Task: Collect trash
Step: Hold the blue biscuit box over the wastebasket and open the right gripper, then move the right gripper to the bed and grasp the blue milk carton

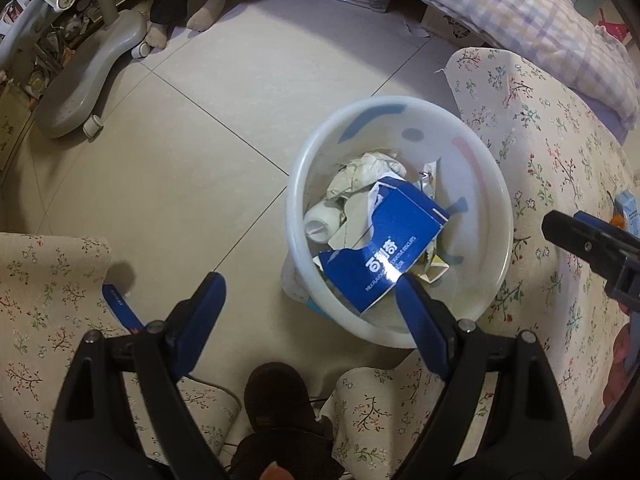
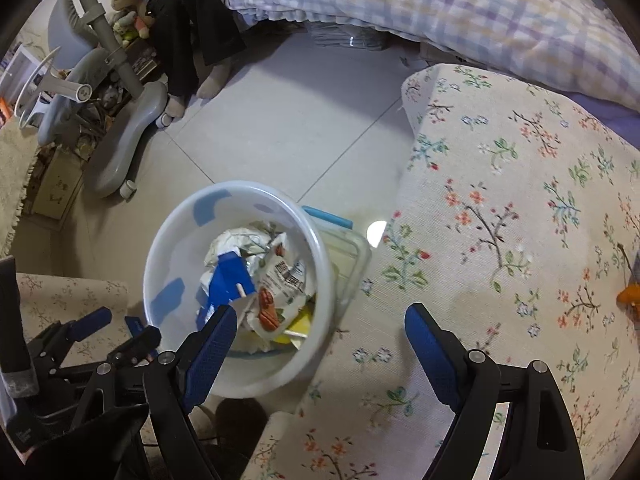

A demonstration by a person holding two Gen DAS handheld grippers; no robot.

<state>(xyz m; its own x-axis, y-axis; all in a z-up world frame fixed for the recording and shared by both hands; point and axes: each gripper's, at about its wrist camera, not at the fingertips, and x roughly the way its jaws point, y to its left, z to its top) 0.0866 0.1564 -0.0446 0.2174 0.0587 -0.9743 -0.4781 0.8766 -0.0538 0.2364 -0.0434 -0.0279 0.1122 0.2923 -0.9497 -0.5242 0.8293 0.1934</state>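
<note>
A white plastic bin (image 1: pixel 476 200) stands on the tiled floor between two tables covered in floral cloth. Inside lie a torn blue cardboard box (image 1: pixel 384 248), crumpled paper (image 1: pixel 360 176) and a small white bottle (image 1: pixel 320 224). In the right wrist view a printed snack wrapper (image 2: pixel 280 288) rests on top of the bin's (image 2: pixel 176 256) contents. My left gripper (image 1: pixel 310 300) hangs open over the bin's near rim, with nothing between its fingers. My right gripper (image 2: pixel 320 320) is open and empty too, spanning the bin's right edge and the cloth. A blue scrap (image 1: pixel 118 304) lies on the left cloth.
A clear lidded container (image 2: pixel 348 252) sits against the bin. A grey wheeled chair base (image 1: pixel 92 76) and a person's socked feet (image 1: pixel 204 12) are at the far left. The bed's plaid quilt (image 2: pixel 440 4) hangs behind. An orange scrap (image 2: pixel 628 296) lies on the right cloth; a dark slipper (image 1: pixel 276 396) is below.
</note>
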